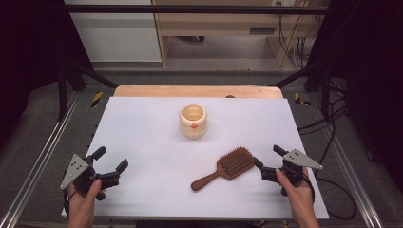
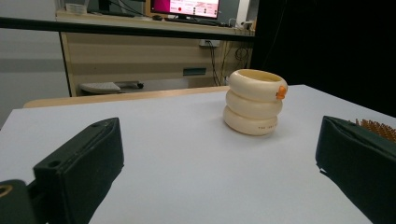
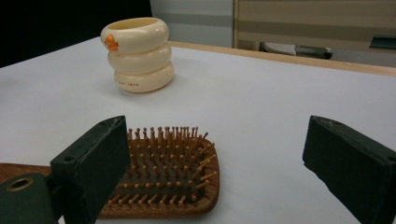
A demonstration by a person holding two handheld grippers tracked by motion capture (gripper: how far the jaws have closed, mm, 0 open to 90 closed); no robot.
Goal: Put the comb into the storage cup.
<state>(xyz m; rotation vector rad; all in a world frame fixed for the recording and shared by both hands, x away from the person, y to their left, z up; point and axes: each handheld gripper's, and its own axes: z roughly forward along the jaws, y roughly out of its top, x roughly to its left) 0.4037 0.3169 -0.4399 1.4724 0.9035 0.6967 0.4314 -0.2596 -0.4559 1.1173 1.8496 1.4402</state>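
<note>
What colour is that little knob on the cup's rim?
Orange, against the cream cup; the knob shows best in the right gripper view.

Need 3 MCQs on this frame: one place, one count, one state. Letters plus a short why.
1. Where does the hairbrush lie?
A. inside the cup
B. on the table by the right gripper
C. under the left gripper

2. How many stacked rings shape the cream cup?
A. one
B. three
C. five

3. How stand the right gripper's fingers?
A. open, holding nothing
B. shut on the brush handle
C. shut on the cup

Key: 1 B, the high view shows the brush flat on the white table beside that gripper. 2 B, the gripper views show three bulges. 3 A, both fingers stand apart with the brush untouched.
</note>
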